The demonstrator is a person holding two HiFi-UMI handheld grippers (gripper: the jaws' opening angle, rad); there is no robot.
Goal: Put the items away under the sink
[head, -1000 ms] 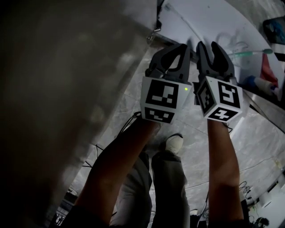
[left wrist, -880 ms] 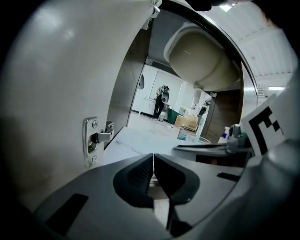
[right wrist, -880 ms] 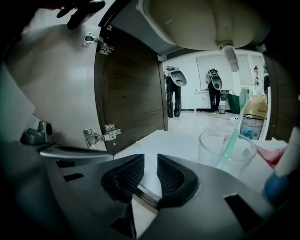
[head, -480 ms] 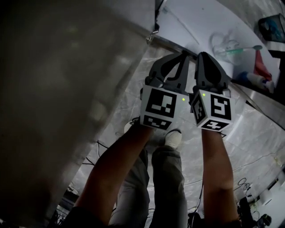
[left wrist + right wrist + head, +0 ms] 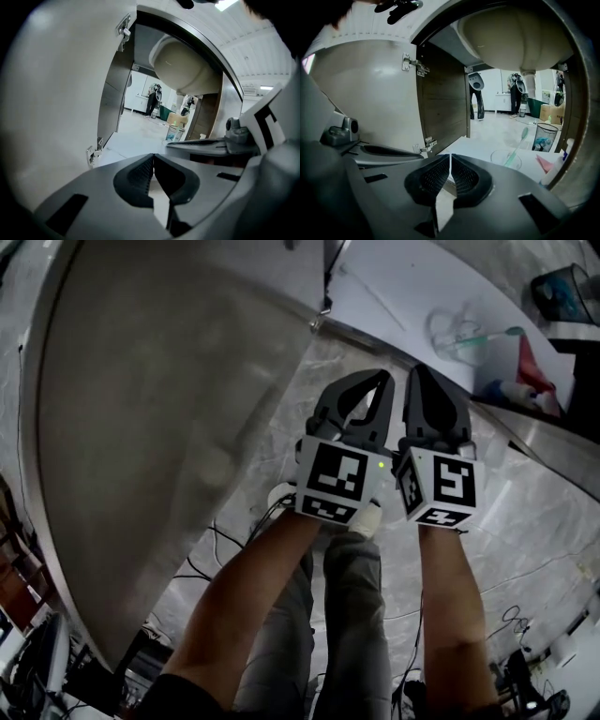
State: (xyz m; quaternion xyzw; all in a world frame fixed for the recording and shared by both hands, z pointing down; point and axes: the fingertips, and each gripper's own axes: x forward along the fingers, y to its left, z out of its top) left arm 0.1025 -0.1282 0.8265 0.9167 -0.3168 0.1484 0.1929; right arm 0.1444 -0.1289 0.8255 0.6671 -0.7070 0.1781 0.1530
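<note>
While the left gripper (image 5: 153,156) and right gripper (image 5: 450,156) hang shut and empty, stowing looks finished | clear glass cup (image 5: 505,160) stands on the white cabinet floor (image 5: 474,145) beneath the basin (image 5: 520,33) | green toothbrush (image 5: 517,145) leans inside, bristles up, long axis slanting right | next: probably swing the pale cabinet door (image 5: 169,427) closed.

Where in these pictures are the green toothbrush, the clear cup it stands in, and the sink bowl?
green toothbrush (image 5: 516,147), right gripper view, middle of its handle
clear cup (image 5: 497,158), right gripper view, its left wall
sink bowl (image 5: 520,33), right gripper view, its rounded underside
</note>
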